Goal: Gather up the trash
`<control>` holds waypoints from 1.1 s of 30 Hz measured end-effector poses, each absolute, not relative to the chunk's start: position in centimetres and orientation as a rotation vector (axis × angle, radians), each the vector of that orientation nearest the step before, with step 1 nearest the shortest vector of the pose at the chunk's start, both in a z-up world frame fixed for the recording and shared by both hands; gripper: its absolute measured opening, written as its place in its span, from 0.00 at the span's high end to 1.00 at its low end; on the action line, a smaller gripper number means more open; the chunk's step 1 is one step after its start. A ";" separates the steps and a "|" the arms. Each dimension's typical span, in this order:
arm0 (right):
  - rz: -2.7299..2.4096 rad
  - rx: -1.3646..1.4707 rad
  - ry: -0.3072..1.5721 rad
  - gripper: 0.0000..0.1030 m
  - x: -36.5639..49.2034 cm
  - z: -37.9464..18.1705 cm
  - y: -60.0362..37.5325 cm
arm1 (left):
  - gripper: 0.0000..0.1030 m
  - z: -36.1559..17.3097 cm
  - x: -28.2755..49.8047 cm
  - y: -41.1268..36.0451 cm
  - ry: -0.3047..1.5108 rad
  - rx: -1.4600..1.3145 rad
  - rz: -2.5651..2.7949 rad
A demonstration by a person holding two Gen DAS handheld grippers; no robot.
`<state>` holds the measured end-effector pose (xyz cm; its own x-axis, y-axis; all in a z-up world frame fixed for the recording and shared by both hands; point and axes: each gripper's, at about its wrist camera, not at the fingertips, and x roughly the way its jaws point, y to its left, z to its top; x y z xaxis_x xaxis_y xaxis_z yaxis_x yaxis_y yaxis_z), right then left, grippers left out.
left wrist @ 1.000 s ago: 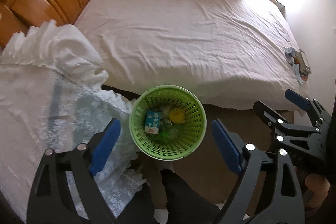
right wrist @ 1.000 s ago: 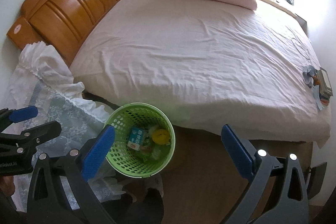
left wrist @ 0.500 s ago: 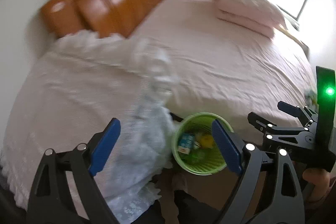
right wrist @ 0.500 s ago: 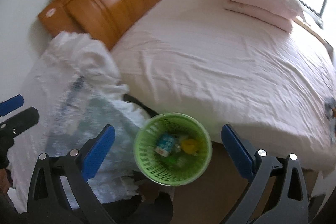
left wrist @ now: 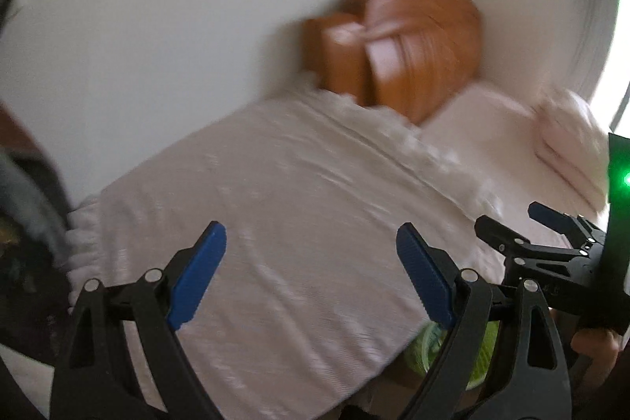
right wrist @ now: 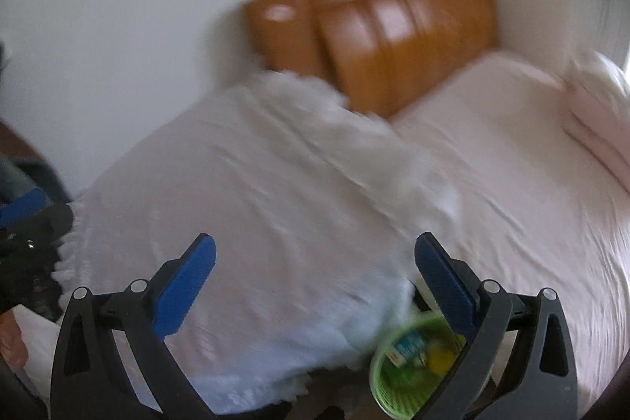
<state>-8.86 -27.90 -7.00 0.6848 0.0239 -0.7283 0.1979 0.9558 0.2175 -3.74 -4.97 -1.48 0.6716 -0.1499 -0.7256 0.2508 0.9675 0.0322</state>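
Looking through blur, I see my left hand-held gripper and right hand-held gripper both spread wide, gripping nothing. My green trash basket with scraps sits at lower right, beside the white lace cloth and pink bed.

Green mesh trash basket near right; white lace cloth over the near table; orange-brown wooden headboard far; pale pink bedsheet; blue-padded black claws.
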 end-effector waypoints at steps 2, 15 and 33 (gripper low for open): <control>-0.056 0.269 0.796 0.03 -7.1 -5.7 -25.9 | 0.18 -0.7 -3.5 -2.7 0.784 0.108 -0.170; 0.090 0.194 0.759 0.02 0.1 0.6 -16.1 | 0.18 0.8 -2.3 5.0 0.754 -0.034 -0.030; 0.007 0.195 0.786 0.02 0.2 0.3 -16.7 | 0.18 0.5 -0.8 3.7 0.769 -0.008 -0.066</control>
<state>0.25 -16.71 0.32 0.7076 0.0789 -0.7022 0.0664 0.9819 0.1773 -0.75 3.68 0.53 0.7165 -0.0622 -0.6948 0.0563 0.9979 -0.0313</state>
